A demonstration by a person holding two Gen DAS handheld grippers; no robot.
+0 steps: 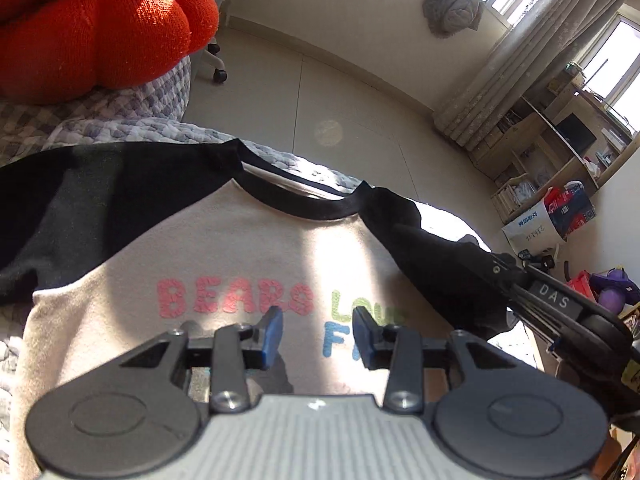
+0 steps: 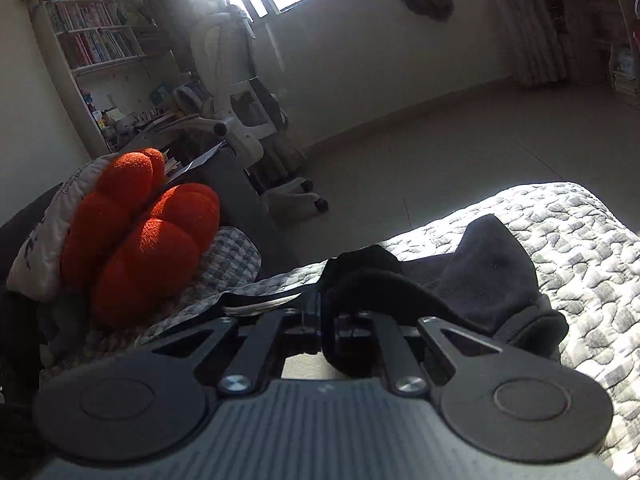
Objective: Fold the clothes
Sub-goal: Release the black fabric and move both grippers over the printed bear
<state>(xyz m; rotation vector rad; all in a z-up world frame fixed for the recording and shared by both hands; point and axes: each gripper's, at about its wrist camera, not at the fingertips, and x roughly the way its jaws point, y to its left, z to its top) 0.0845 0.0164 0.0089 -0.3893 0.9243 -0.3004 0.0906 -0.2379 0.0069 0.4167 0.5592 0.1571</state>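
Note:
A cream shirt [image 1: 224, 240] with black sleeves, a black collar and the print "BEARS LOVE" lies front up on the quilted bed cover [image 1: 128, 120]. My left gripper [image 1: 318, 320] hovers over the print. It is open, its blue pads [image 1: 272, 332] apart with nothing between them. At the shirt's right side my right gripper [image 1: 504, 270] is shut on the black sleeve [image 1: 432, 264]. In the right wrist view the same sleeve [image 2: 488, 272] bunches over the right gripper [image 2: 328, 312] and hides its fingertips.
A big orange-red cushion [image 2: 140, 240] rests on the bed at the left. Beyond the bed edge is bare floor [image 2: 440, 152], with a white office chair [image 2: 236, 92] and a bookshelf [image 2: 92, 36]. Boxes [image 1: 552, 216] and wooden shelves stand by the curtain.

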